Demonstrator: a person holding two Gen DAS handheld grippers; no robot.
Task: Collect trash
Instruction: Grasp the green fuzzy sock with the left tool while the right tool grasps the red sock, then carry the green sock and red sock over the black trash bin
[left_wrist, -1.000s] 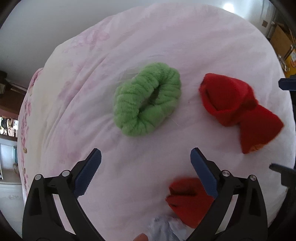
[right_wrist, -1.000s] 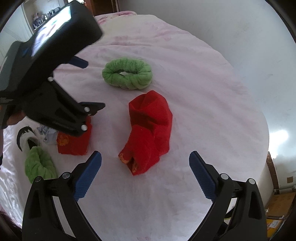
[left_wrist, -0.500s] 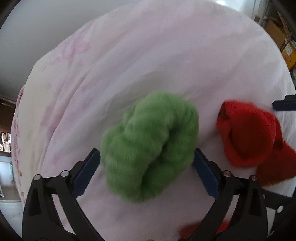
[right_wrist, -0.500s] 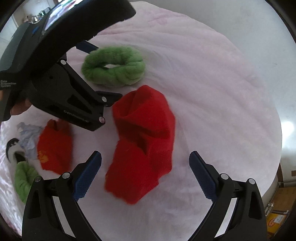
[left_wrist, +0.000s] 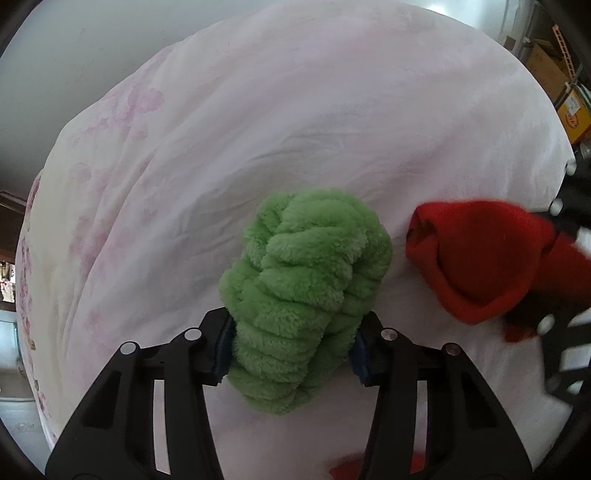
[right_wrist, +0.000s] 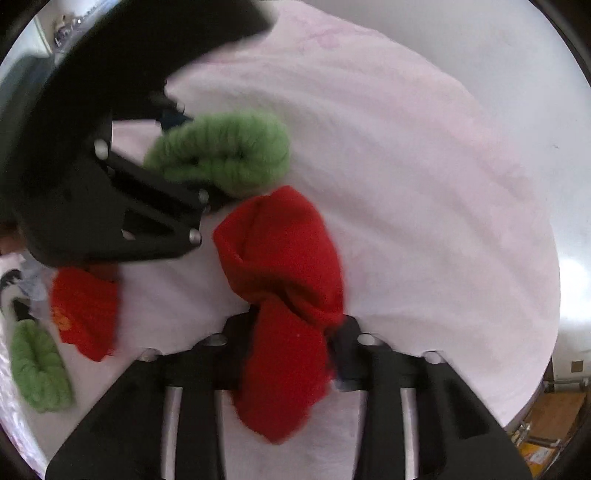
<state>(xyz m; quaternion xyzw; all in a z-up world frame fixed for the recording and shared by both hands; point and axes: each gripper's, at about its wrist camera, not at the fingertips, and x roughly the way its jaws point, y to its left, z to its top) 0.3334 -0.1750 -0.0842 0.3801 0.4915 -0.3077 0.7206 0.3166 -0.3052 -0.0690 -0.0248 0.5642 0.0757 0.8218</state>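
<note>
My left gripper (left_wrist: 291, 347) is shut on a fluffy green sock (left_wrist: 306, 288), squeezing its near end on the pink bedsheet (left_wrist: 258, 129). The same sock shows in the right wrist view (right_wrist: 225, 155) behind the left gripper's body (right_wrist: 122, 221). My right gripper (right_wrist: 291, 354) is shut on a red sock (right_wrist: 284, 277) at its narrow middle. That red sock also shows at the right of the left wrist view (left_wrist: 480, 254).
A second red sock (right_wrist: 85, 314), a second green sock (right_wrist: 37, 369) and a crumpled pale paper scrap (right_wrist: 31, 284) lie at the left of the right wrist view. Cardboard boxes (left_wrist: 554, 74) stand beyond the bed's far edge.
Both grippers moved forward and down onto the socks and closed from wide open. The left now pinches the green sock and the right pinches the red sock.
</note>
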